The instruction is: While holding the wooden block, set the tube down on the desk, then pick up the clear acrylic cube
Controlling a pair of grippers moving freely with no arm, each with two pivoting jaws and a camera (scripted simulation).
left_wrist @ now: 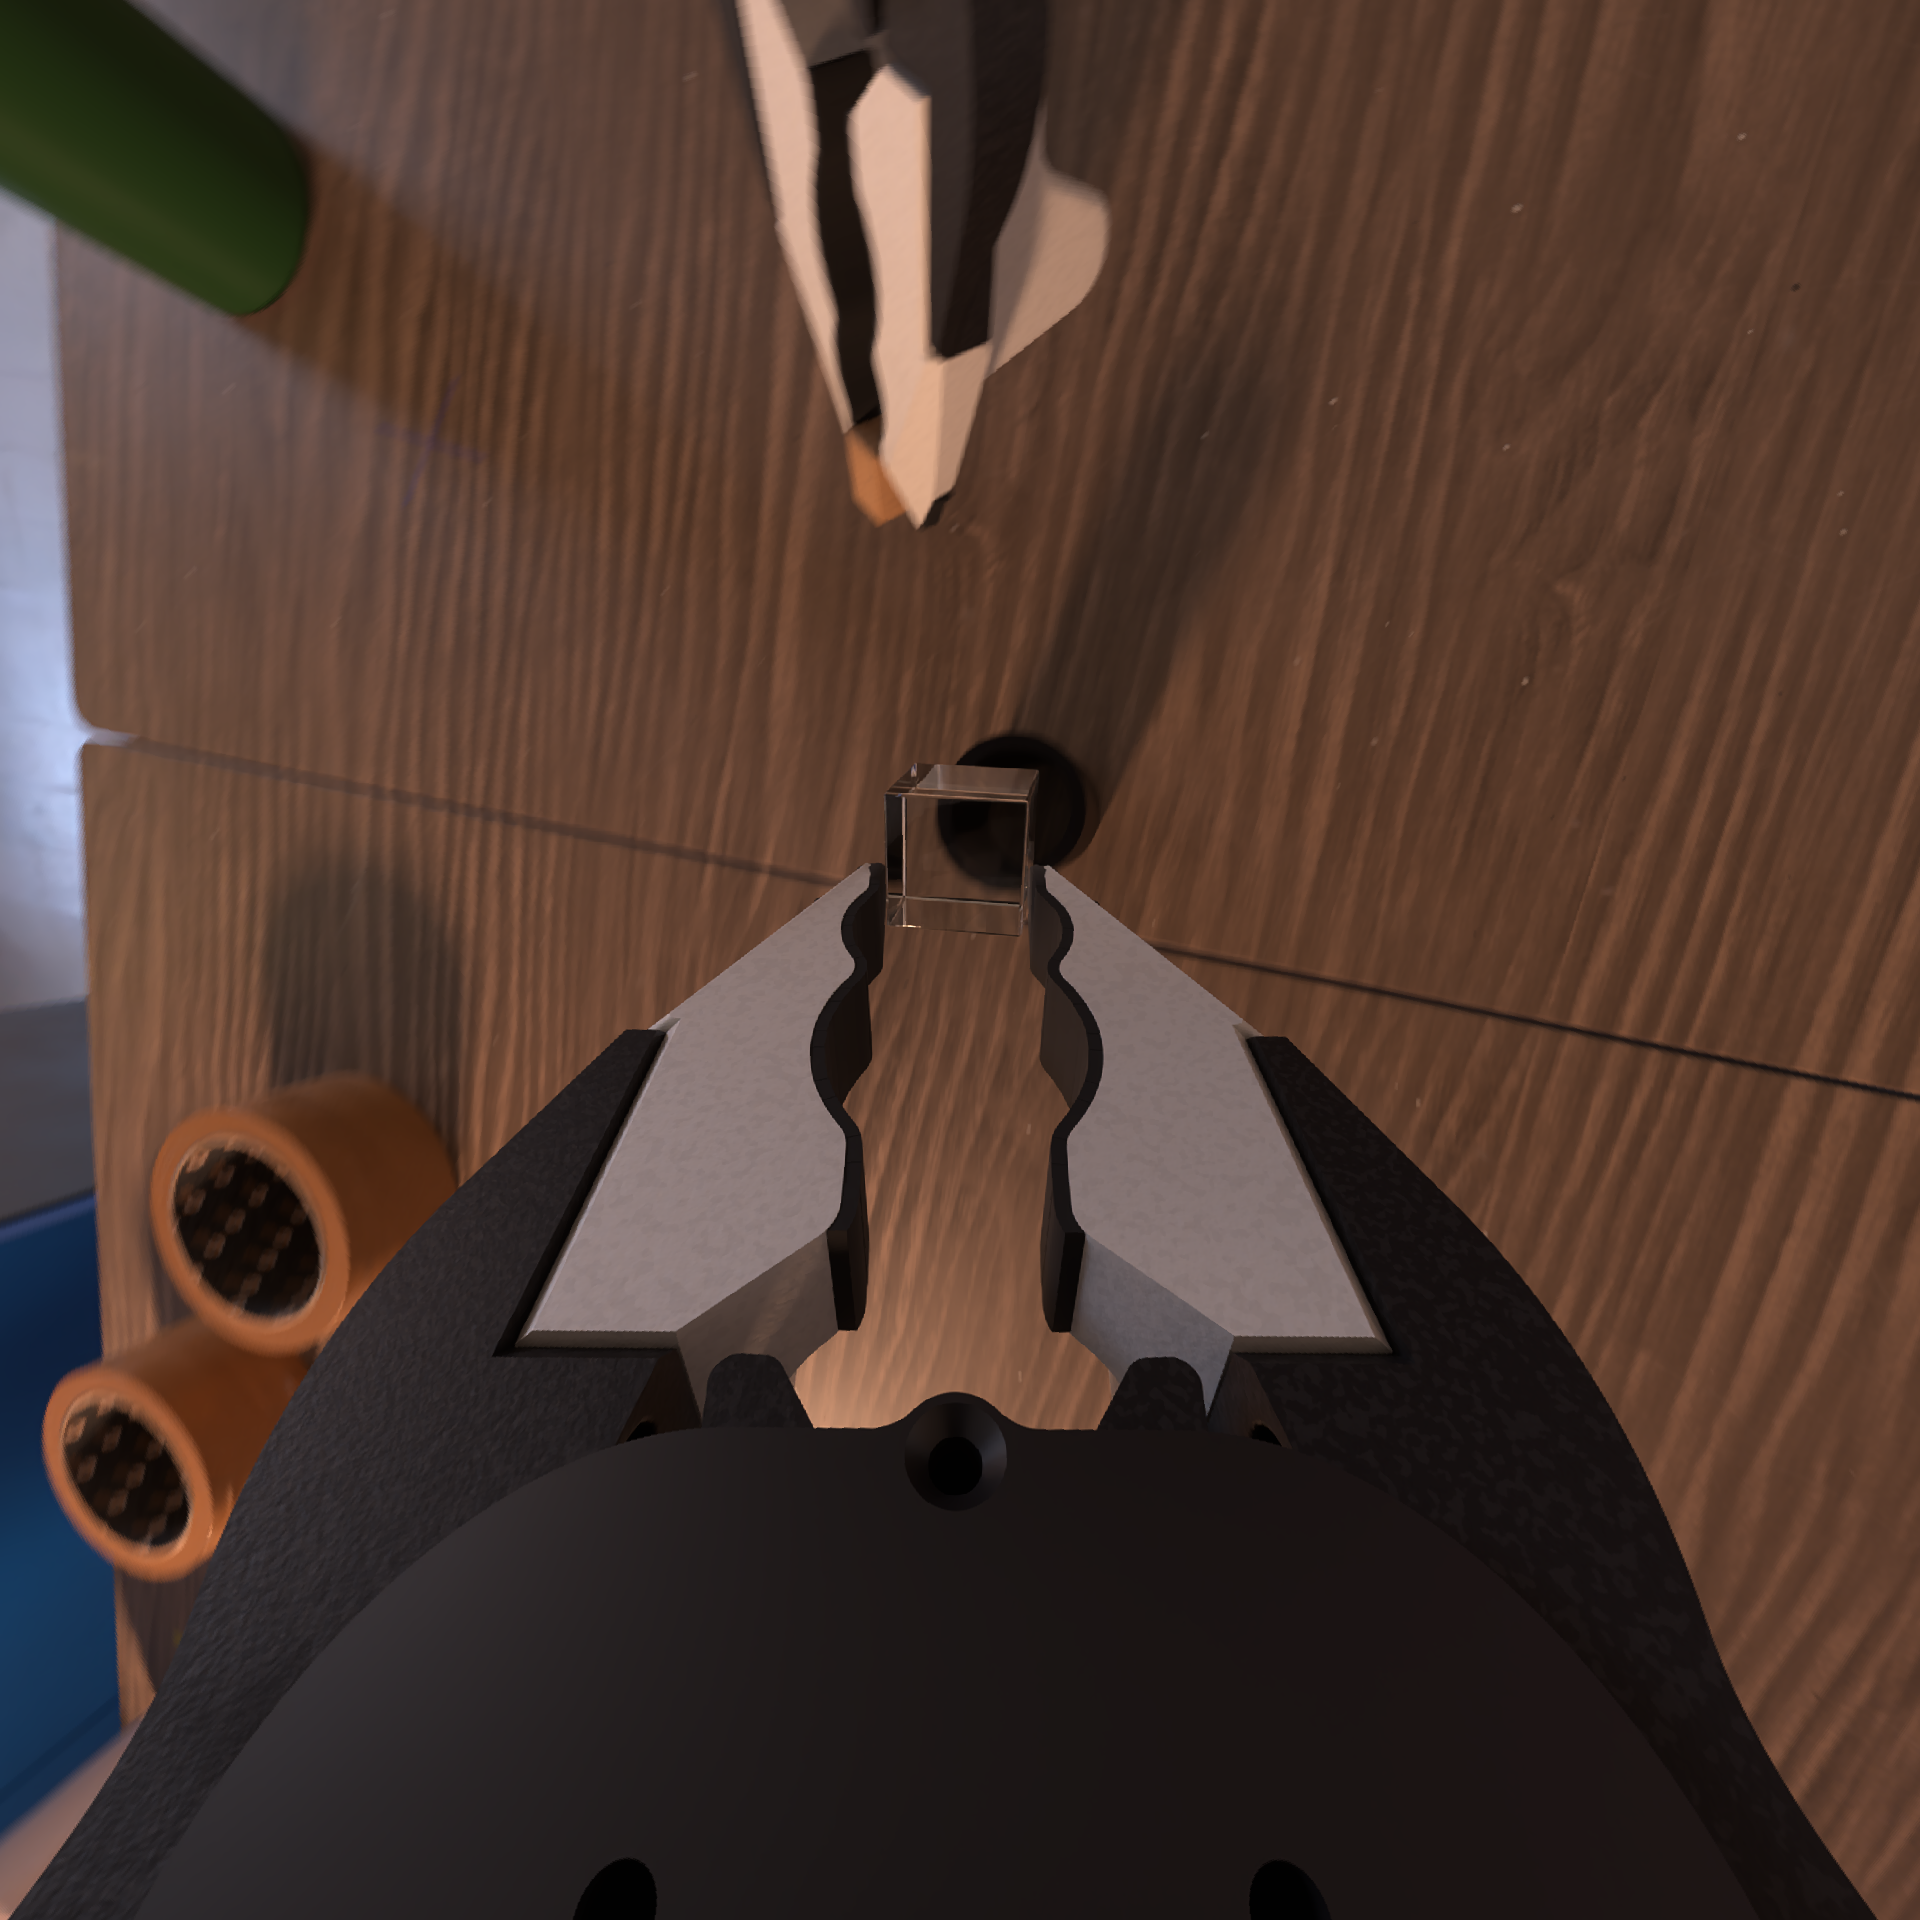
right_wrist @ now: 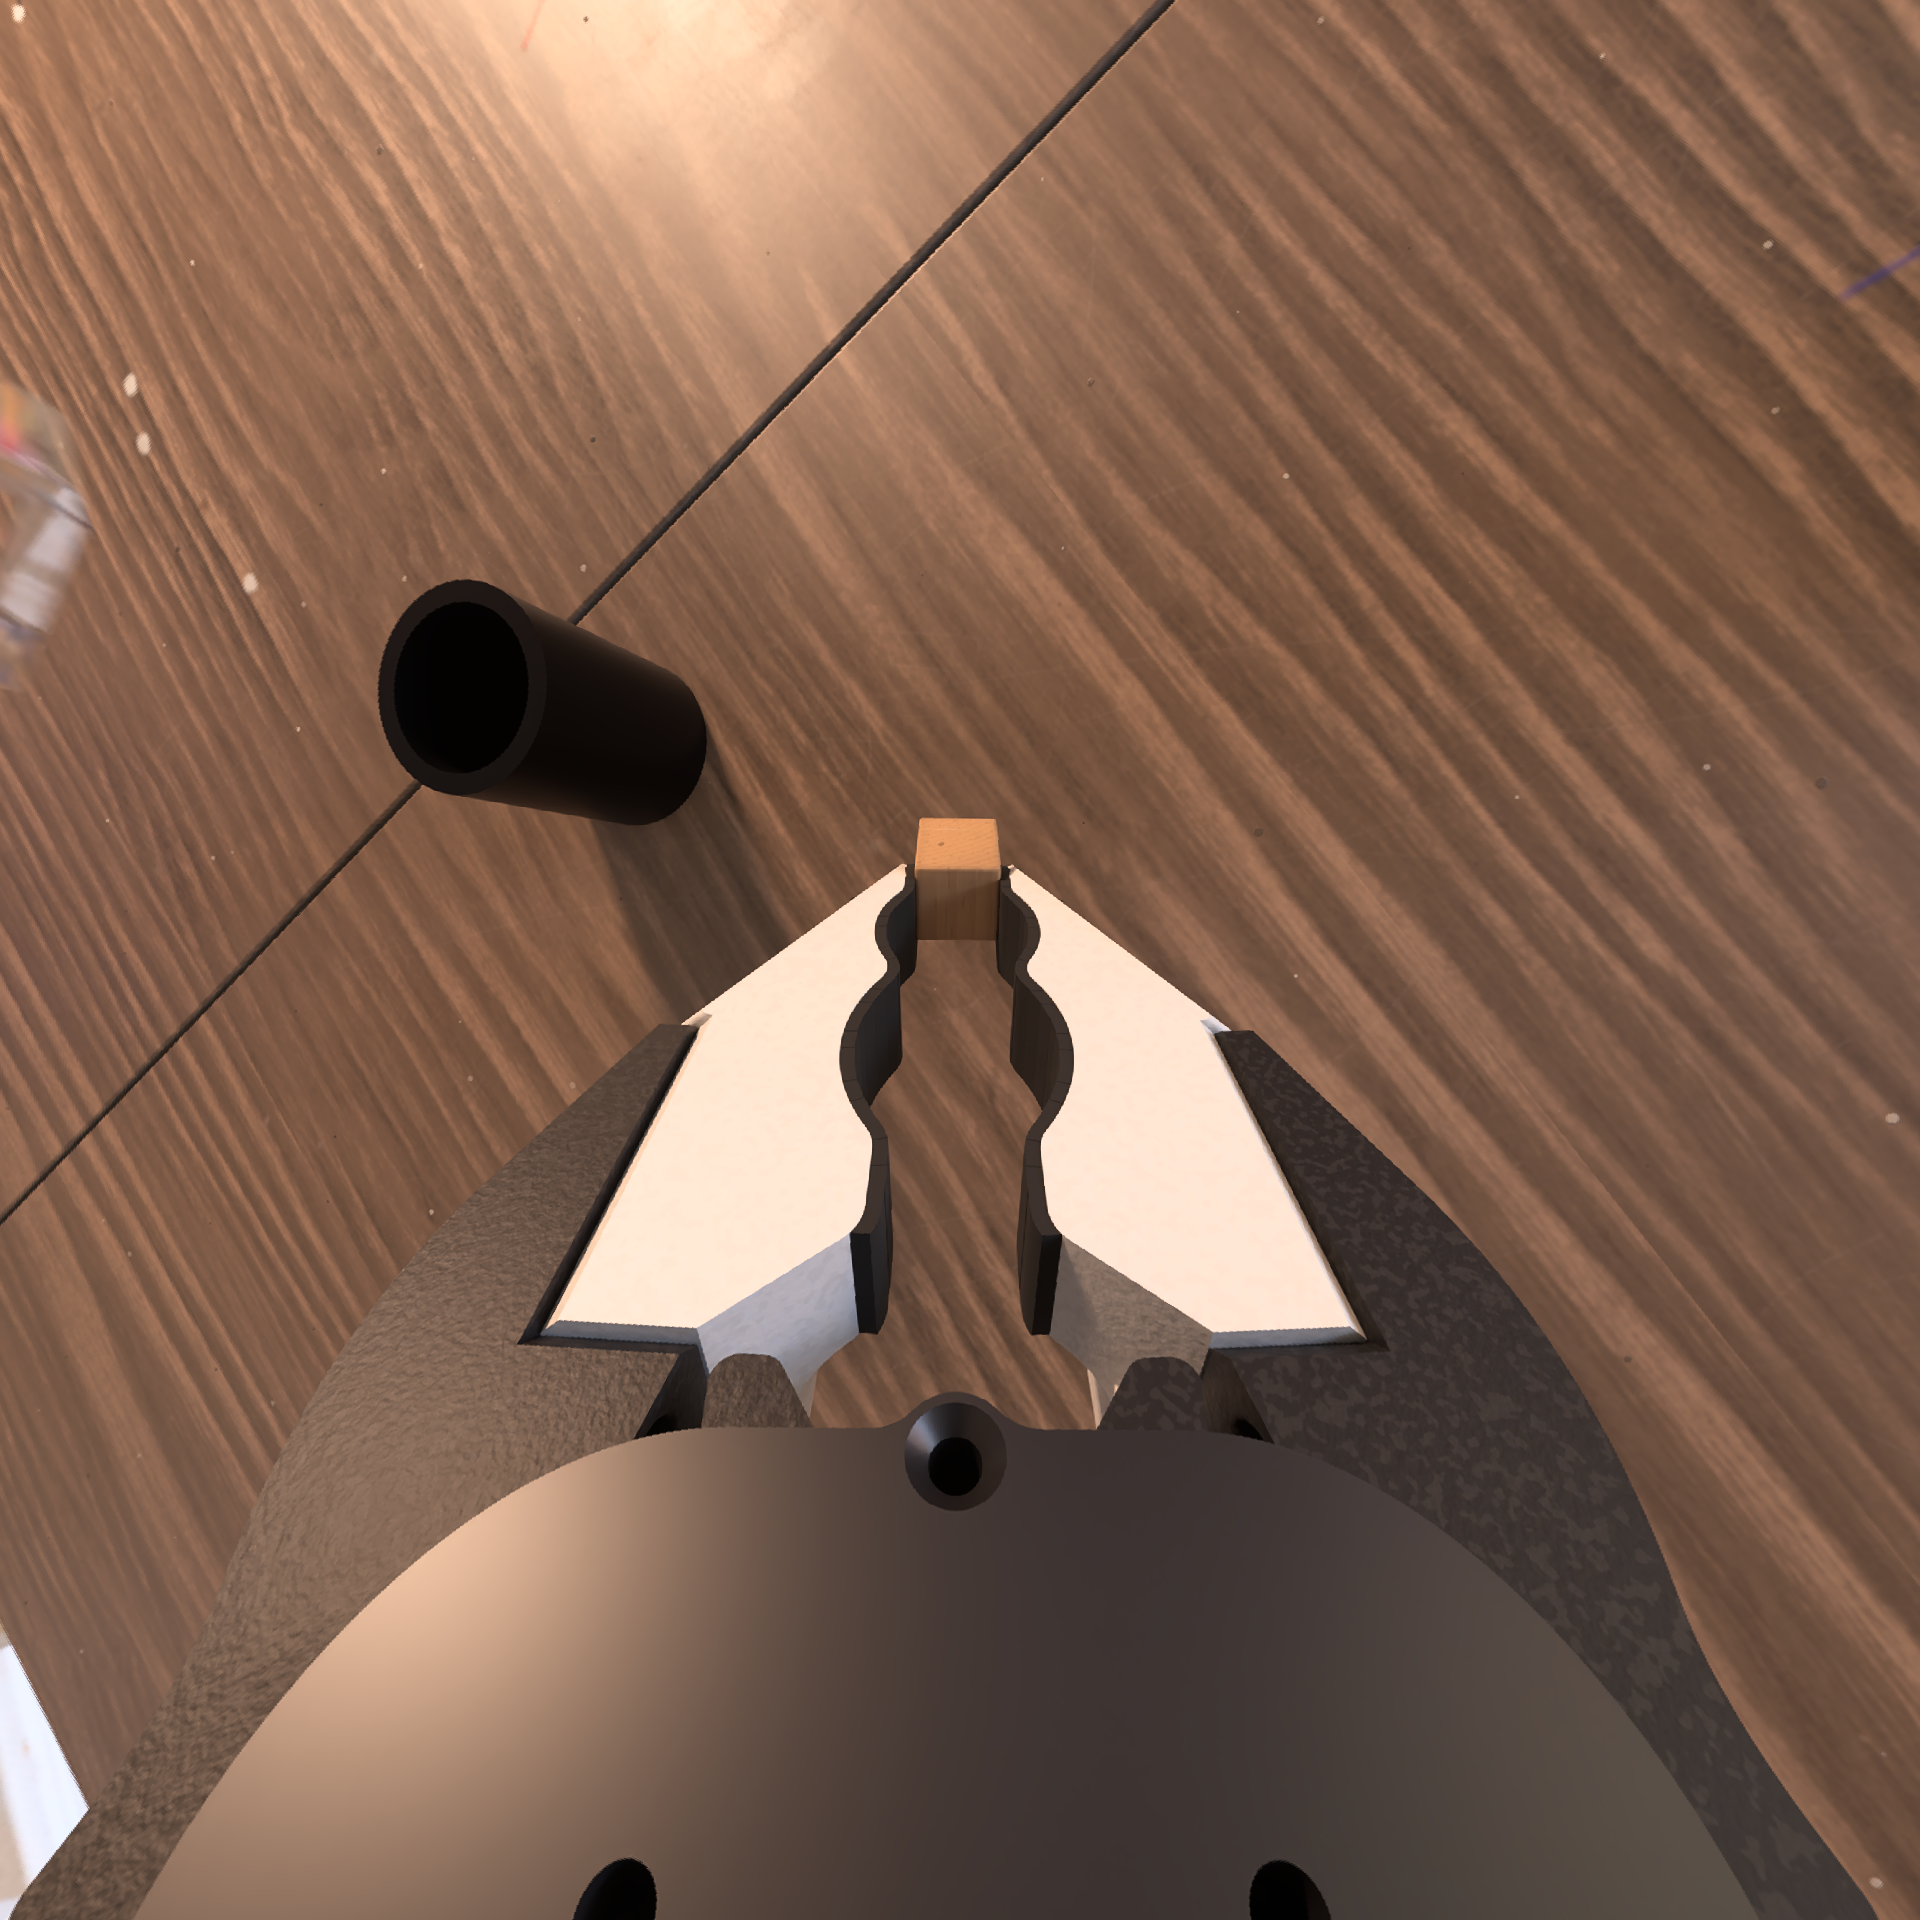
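In the left wrist view my left gripper (left_wrist: 961,896) is shut on the clear acrylic cube (left_wrist: 961,831), held between its fingertips above the wooden desk (left_wrist: 1455,623). The black tube (left_wrist: 1070,805) stands on the desk just behind the cube, seen from above. My right gripper (left_wrist: 914,312) hangs over the desk farther off, with the wooden block (left_wrist: 871,488) at its tip. In the right wrist view my right gripper (right_wrist: 956,894) is shut on the small wooden block (right_wrist: 954,847). The open-topped tube (right_wrist: 540,707) stands to its left on a desk seam.
A green cylinder (left_wrist: 156,156) lies at the top left. Two orange tape rolls (left_wrist: 249,1216) sit near the desk's left edge, beside a blue thing (left_wrist: 42,1455). A blurred clear object (right_wrist: 31,530) shows at the left edge of the right wrist view.
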